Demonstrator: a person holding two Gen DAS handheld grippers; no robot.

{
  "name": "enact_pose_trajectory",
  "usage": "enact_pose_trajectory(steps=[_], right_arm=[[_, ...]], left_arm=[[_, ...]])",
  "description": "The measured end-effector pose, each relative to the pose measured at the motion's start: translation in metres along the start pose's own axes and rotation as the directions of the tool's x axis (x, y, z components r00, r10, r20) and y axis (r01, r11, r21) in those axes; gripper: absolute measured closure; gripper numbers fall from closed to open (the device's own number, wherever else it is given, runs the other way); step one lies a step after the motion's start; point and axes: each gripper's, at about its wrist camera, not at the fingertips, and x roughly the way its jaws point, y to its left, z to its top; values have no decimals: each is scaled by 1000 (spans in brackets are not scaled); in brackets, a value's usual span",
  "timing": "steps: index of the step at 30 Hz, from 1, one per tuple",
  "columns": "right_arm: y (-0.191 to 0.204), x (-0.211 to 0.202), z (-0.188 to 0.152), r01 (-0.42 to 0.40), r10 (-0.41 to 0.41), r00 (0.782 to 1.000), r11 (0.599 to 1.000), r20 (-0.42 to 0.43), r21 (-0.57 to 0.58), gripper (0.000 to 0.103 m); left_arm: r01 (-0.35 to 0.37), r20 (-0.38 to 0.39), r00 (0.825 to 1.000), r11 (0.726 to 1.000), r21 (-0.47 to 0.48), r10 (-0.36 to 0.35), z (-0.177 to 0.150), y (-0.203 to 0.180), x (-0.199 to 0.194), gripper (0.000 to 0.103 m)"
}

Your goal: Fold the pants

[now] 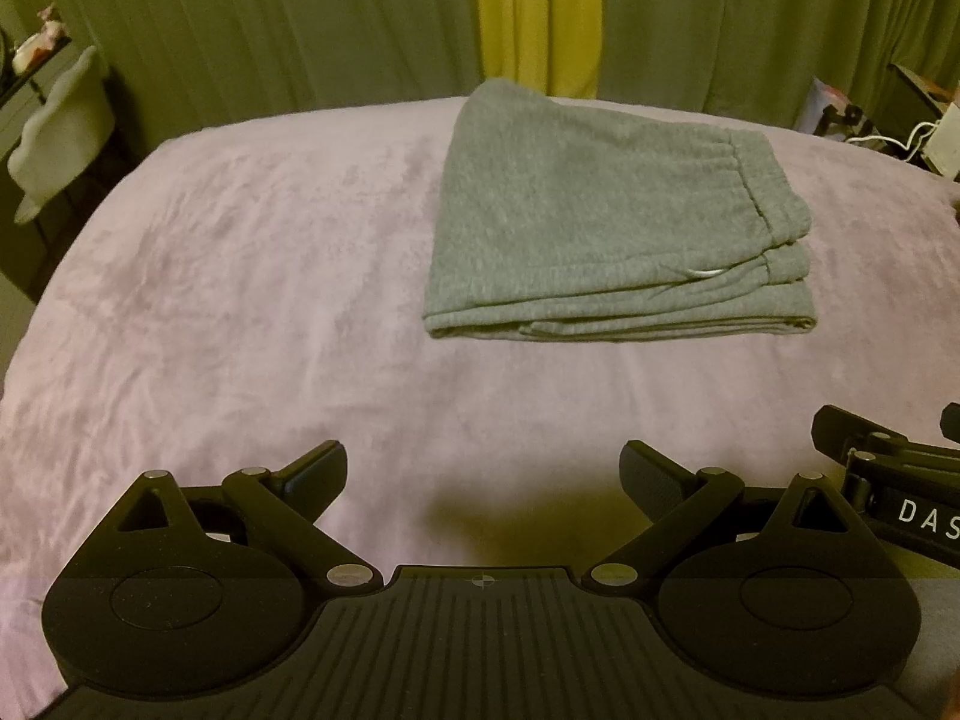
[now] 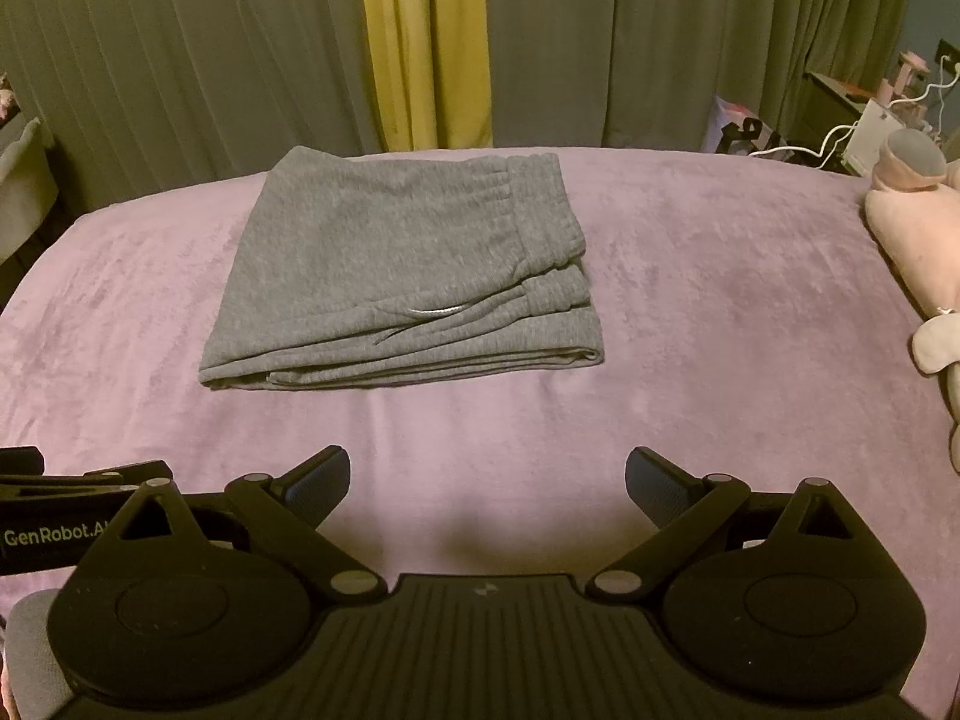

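Note:
Grey pants (image 1: 606,222) lie folded into a compact stack on the pink blanket (image 1: 240,300), with the elastic waistband on the right side and a white drawstring tip showing. In the right wrist view the same pants (image 2: 396,270) sit ahead and slightly left. My left gripper (image 1: 483,471) is open and empty, held well short of the near folded edge. My right gripper (image 2: 487,477) is also open and empty, equally far back from the stack. Part of the right gripper (image 1: 888,468) shows at the left view's right edge.
Grey and yellow curtains (image 2: 420,42) hang behind the bed. A pink plush toy (image 2: 918,222) lies at the bed's right edge. A white chair (image 1: 60,132) stands at the left, and a cluttered side table with cables (image 2: 870,120) at the right.

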Motion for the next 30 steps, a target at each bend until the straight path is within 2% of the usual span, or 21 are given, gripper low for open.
enact_pose_trajectory(steps=[30], right_arm=[[0, -7, 0, -13, 13, 1000, 1000, 15, -1, 4]], left_arm=[[10, 3, 1000, 1000, -8, -10, -2, 0, -6, 3]])
